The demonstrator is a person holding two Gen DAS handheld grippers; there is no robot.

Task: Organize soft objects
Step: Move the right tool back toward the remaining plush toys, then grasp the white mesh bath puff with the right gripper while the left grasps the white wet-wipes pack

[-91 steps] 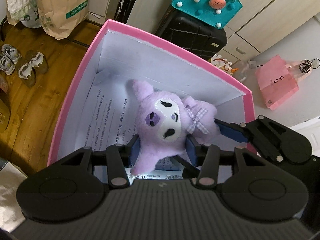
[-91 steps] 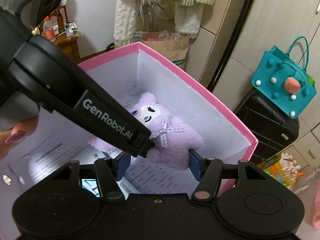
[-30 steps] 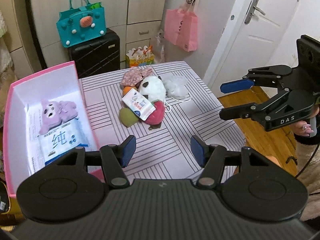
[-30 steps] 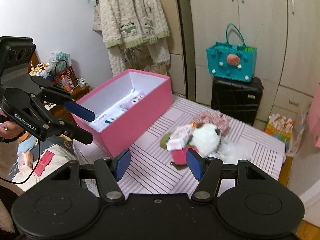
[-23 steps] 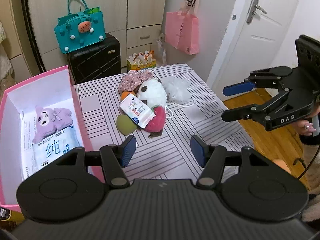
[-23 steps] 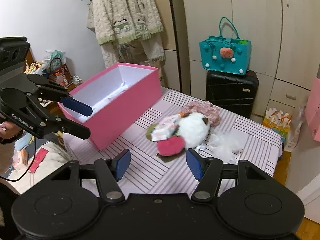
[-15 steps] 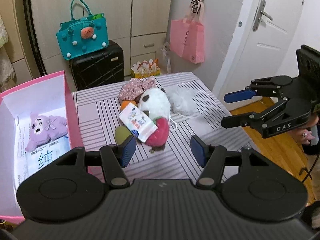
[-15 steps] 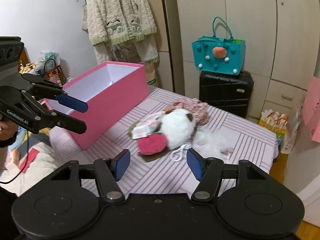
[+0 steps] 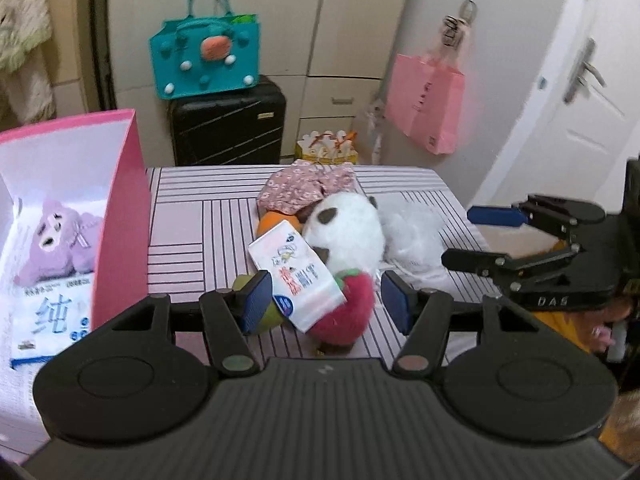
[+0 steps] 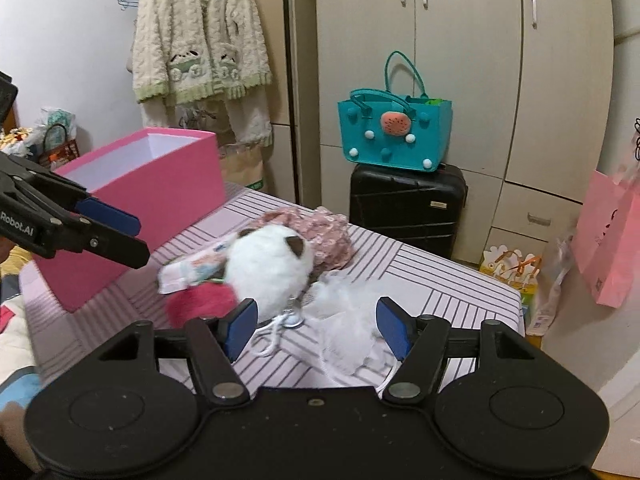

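Both grippers hover over the desk (image 9: 192, 216) with fingers released, grasping nothing. The left gripper (image 9: 326, 300) frames the tissue pack (image 9: 296, 276) and red plush (image 9: 346, 312). The right gripper (image 10: 316, 326), fingers just widening, faces the white mesh puff (image 10: 352, 320).

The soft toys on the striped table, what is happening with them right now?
A person holds a tool in each hand and is sorting soft things into the pink box. A purple plush already lies inside it. The left tool and right tool are both open and empty, above the pile on the table: panda plush, tissue pack, red plush.
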